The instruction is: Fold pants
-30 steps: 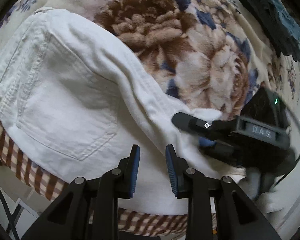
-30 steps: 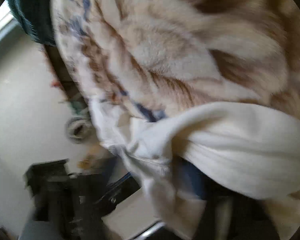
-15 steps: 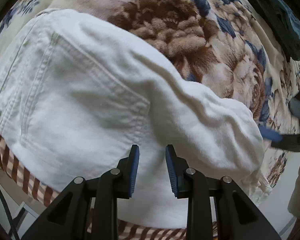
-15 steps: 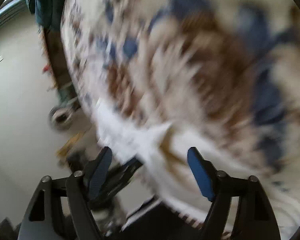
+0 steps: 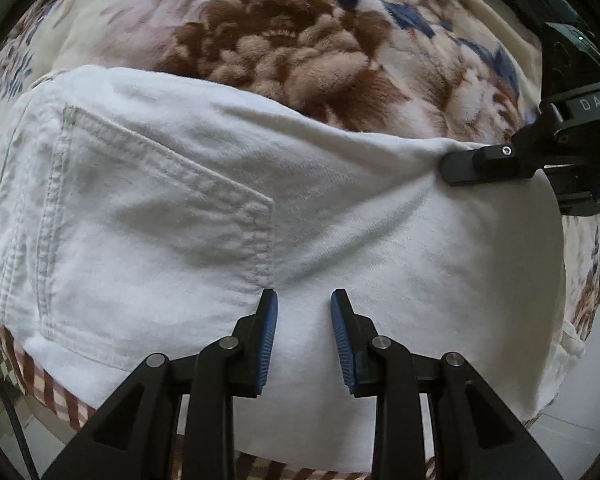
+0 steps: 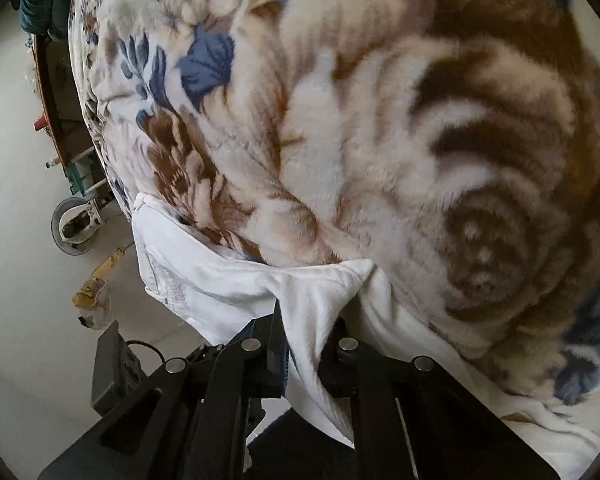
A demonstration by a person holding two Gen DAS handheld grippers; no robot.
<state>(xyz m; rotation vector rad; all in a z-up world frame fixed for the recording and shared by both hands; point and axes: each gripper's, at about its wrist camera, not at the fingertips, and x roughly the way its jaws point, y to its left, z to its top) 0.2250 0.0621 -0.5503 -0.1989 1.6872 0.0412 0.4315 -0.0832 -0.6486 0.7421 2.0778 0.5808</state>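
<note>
- While we look down from the left wrist, we see the white pants (image 5: pixel 204 216) lying folded on a fluffy flower blanket (image 5: pixel 300 52) that covers the bed.
- We see the pants near the bed's front edge, with a back pocket (image 5: pixel 160 200) facing up.
- We see a brown checked cloth (image 5: pixel 40 380) peeking out under the pants at that edge.
- Our left gripper (image 5: pixel 304 336) points down over the pants, and its jaws are a little apart with nothing between them.
- We cannot tell if its blue pads (image 5: pixel 269 340) touch the cloth.
- Our right gripper (image 6: pixel 306 344) has just closed its jaws, and now they pinch a fold of the white pants.
- From the left wrist we see the right gripper (image 5: pixel 452 168) at the far right corner of the pants, and the cloth wrinkles toward it.
- From the right wrist we see the pants (image 6: pixel 228 280) hang over the bed's side edge, above a pale floor (image 6: pixel 16 200).
- We see a small wheel (image 6: pixel 74 226) on that floor, beside the bed.
</note>
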